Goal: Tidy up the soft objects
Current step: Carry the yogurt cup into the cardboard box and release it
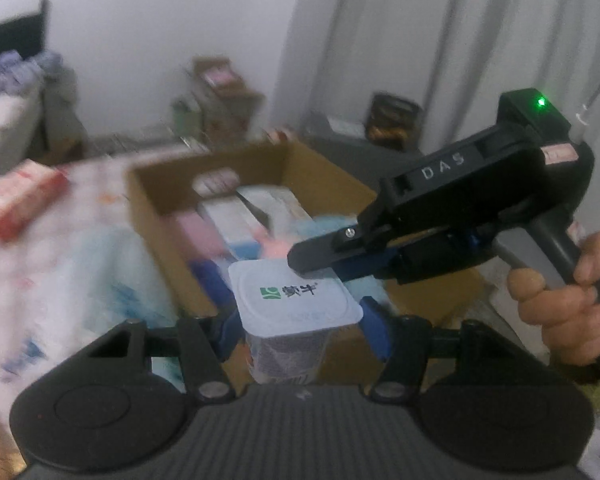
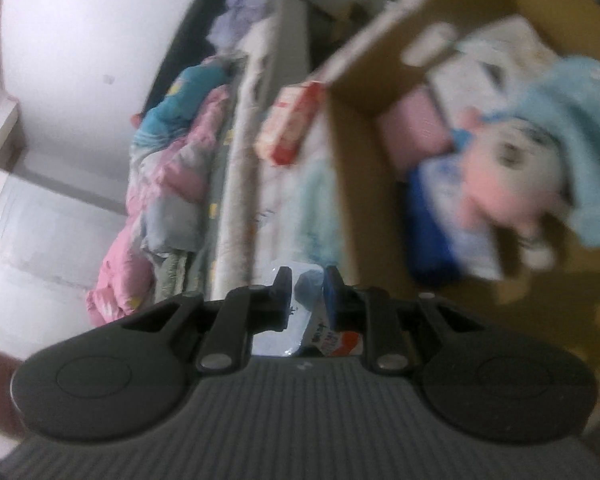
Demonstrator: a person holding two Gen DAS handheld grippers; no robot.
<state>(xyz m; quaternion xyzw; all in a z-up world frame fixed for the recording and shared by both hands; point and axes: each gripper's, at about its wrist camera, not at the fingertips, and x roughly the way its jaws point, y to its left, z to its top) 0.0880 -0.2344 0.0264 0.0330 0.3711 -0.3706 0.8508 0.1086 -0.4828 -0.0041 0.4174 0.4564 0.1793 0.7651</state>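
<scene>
Left hand-held gripper (image 1: 300, 322): clenched on a yogurt cup (image 1: 296, 320), blue pads against the cup's two sides just under the lid rim. Cup upright, white foil lid up, green logo and printed characters legible. Cup held in the air above the near wall of an open cardboard box (image 1: 160, 200).

Right hand-held gripper (image 2: 307, 292): jaws close together, grasping a small soft packet (image 2: 306, 320), pale blue with a red-and-white printed patch; exact kind not determinable through blur. In the left wrist view, seen from the side at right (image 1: 312, 258), black fingers extending over the yogurt cup's far lid edge; contact with the lid not determinable. Grey handle held by a person's hand (image 1: 568, 292); green light lit on the housing.

Cardboard box standing on a bed (image 1: 60, 240) with a pale printed cover. Inside the box: flat packs in pink, white and blue (image 1: 236, 220), and a plush doll (image 2: 508, 184) with pink face and light-blue hood, lying on the packs toward the box's right side.

Red-and-white carton (image 1: 18, 200) lying on the bed just outside the box's left wall. Bundled pink and blue bedding (image 2: 168, 184) piled along the bed's far edge against a white wall. Both views motion-blurred; finer detail not readable.
</scene>
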